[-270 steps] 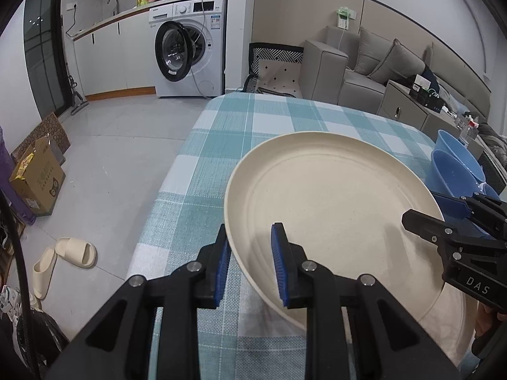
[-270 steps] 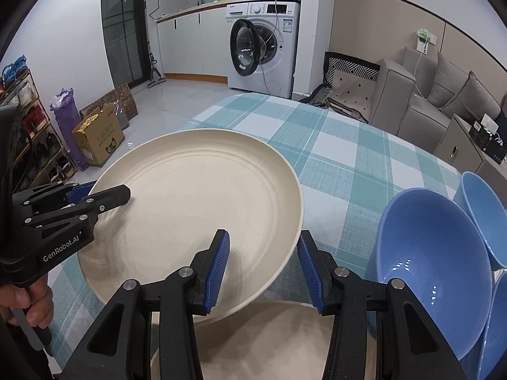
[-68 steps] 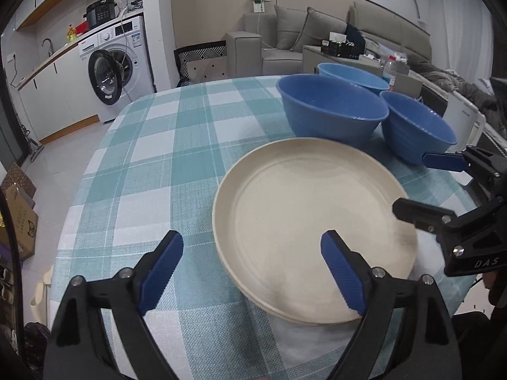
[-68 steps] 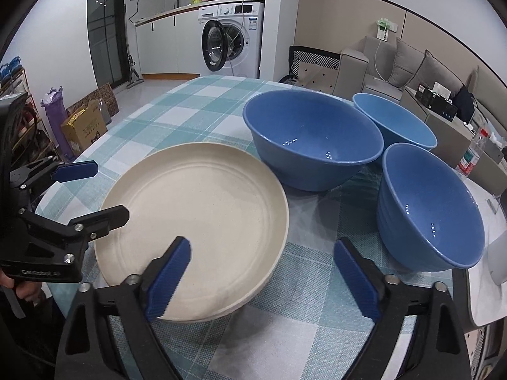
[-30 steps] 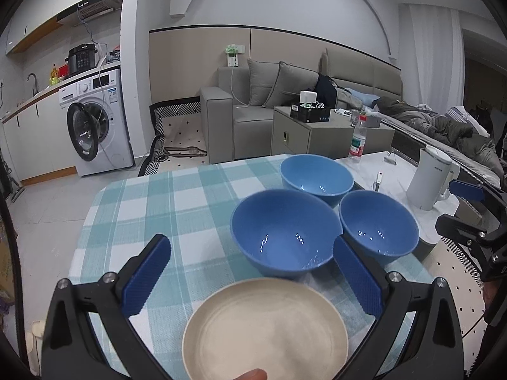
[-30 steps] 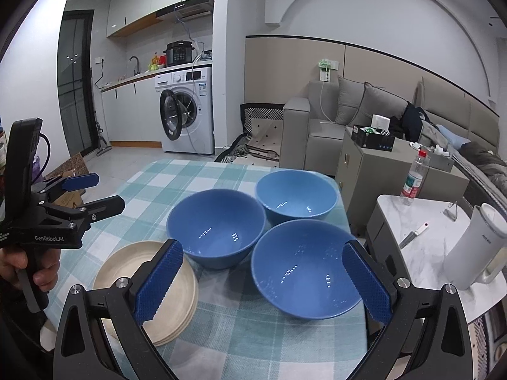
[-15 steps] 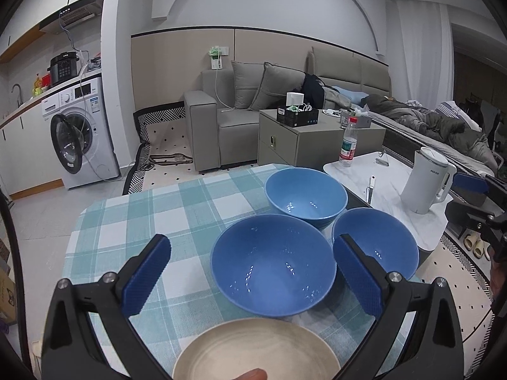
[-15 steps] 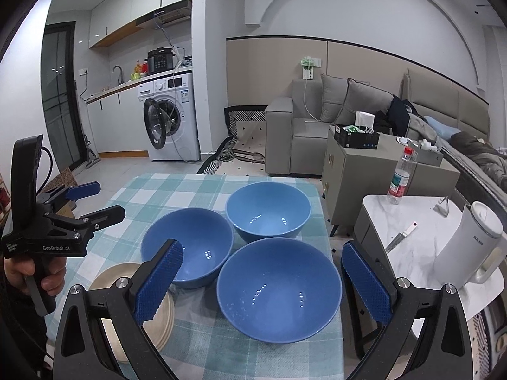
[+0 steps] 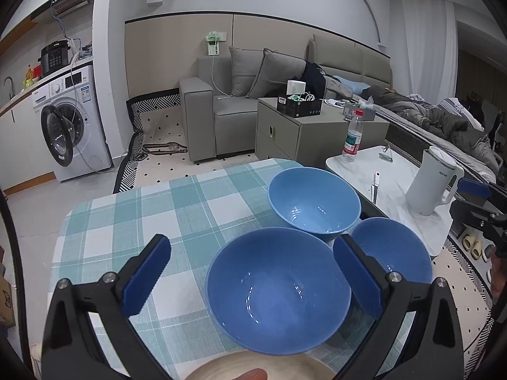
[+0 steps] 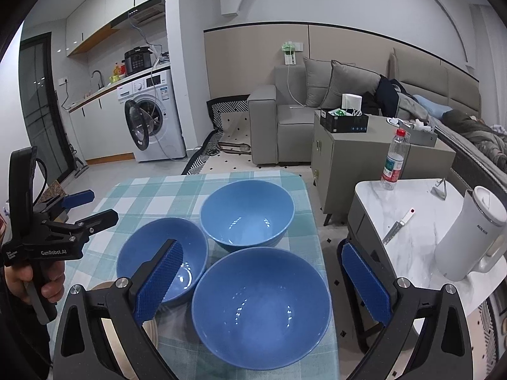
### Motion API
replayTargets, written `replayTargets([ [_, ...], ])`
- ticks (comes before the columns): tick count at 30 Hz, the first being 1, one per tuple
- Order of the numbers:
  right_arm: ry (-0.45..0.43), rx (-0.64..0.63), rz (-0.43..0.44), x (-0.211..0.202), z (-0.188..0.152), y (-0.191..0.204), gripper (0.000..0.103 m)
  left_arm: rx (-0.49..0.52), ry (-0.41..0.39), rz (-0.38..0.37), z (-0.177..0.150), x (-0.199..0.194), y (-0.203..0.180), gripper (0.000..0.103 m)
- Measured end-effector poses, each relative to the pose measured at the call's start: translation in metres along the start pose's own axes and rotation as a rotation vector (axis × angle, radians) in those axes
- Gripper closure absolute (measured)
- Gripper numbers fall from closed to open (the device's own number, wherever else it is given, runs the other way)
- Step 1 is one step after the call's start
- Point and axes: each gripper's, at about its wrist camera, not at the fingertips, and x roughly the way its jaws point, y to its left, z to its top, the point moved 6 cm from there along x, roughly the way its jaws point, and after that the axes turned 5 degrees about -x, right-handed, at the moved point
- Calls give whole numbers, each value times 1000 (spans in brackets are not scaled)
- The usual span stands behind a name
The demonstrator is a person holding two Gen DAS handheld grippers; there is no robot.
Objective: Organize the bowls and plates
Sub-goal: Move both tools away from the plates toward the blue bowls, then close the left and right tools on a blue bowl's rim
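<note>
- Bowls cluster on the checked table (image 10: pixel 142 190): three blue, empty, touching.
- Right gripper (image 10: pixel 263 278), spread wide, hovers nearest the front bowl (image 10: pixel 261 307).
- Left gripper (image 9: pixel 250 278), also spread, faces the middle bowl (image 9: pixel 279 288); plates (image 9: pixel 259 365) lie just behind it.

Little lettering could be read. In the right wrist view, the body of the left claw (image 10: pixel 90 209), held in a hand at the left edge, bore the white words "GenRobot.AI", with smaller print beside them too fine to make out. The white kettle (image 10: pixel 472 234) on the marble side table at the right carried a small dark brand mark, too blurred to read.
</note>
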Motion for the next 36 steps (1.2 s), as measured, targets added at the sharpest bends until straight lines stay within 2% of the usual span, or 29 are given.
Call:
replayTargets([
  [22,61,51,0,52,22,-22,1,-5,84,2,27,58,8,0],
  [36,123,92,28,95,18,-37,1,7,133,-19,40,95,8,0],
])
